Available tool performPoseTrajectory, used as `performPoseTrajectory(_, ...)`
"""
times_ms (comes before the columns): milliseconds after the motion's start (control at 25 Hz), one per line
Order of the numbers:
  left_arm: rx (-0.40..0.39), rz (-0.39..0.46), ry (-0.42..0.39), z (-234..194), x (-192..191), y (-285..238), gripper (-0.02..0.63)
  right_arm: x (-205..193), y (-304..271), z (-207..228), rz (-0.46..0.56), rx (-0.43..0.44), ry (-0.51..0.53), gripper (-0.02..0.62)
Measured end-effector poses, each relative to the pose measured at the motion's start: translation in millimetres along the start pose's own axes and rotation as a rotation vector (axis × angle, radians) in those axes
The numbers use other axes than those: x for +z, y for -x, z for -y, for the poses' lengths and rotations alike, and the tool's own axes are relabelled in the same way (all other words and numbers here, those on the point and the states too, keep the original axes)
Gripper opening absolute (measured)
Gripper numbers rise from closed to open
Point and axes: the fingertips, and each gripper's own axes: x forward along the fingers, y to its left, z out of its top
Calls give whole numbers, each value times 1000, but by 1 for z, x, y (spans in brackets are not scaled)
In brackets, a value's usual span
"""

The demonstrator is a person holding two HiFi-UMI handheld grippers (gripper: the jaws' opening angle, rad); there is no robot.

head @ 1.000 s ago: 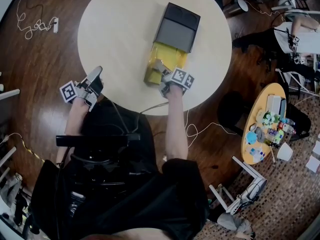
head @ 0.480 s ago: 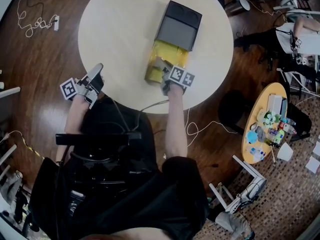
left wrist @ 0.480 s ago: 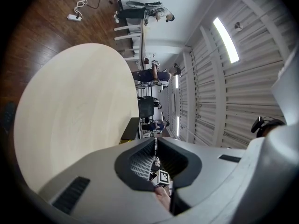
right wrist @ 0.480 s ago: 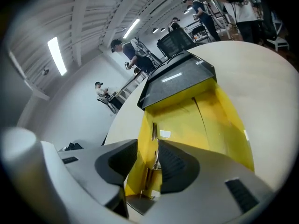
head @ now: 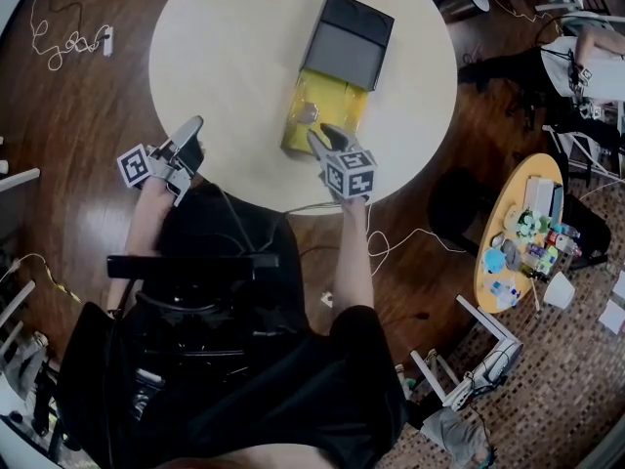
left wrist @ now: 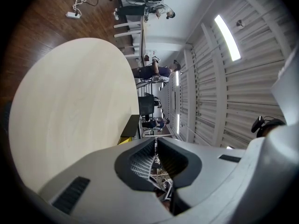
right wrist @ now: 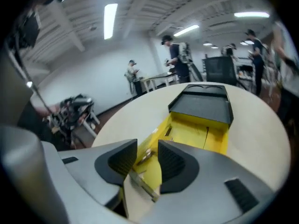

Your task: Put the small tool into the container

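My right tool (right wrist: pixel 147 146) has its jaws a narrow way apart and holds nothing. It is tilted down at the near end of the yellow container (head: pixel 342 106), just off its rim. Through the gap I see the small implement (right wrist: pixel 145 155) lying loose on the yellow floor, just beyond the tips and touching neither pad. I take it as delivered, so this part of the job looks done. Staying low and in line with the tray keeps the piece in sight, which I judge is why I hold the tool there.

Farther ahead, the container's dark lid (head: pixel 349 47) lies folded open and flat, out of the way of the opening.

My left tool (head: pixel 186 135) is well off to the side at the counter's near edge, its jaws all but closed on nothing. It has no part here.

The counter (head: pixel 234 57) is round, pale and otherwise bare. Around it is dark wood floor (head: pixel 68 164), with a cluttered yellow side table (head: pixel 518 252) far to the right tool's right. People stand in the bright room beyond the lid.
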Motion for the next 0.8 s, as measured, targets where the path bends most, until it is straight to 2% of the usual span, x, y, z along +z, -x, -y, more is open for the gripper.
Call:
performPoseTrajectory(200,4,-13,3,-2,-3,-3,20,-60,2,-25,-339,-36,573,150)
performPoseTrajectory(360,4,-15,2,-2,-4,-4,20,-92,-15,-21,-485,-76,843,150)
performPoseTrajectory(520,4,-3,3,-1,-4,-1,20,-116,-29,-9,-589,-82,962,140)
performPoseTrajectory(560,4,1,2,-1,-3,0,20,-122,-30,-7,-607,-75,973,98)
performPoseTrajectory(680,5,12,-5,0,-2,3,20,-129,-31,-7,-621,-49,980,42)
performPoseTrajectory(800,8,23,-4,-1,0,6,20,-129,-30,-9,-613,-60,996,37)
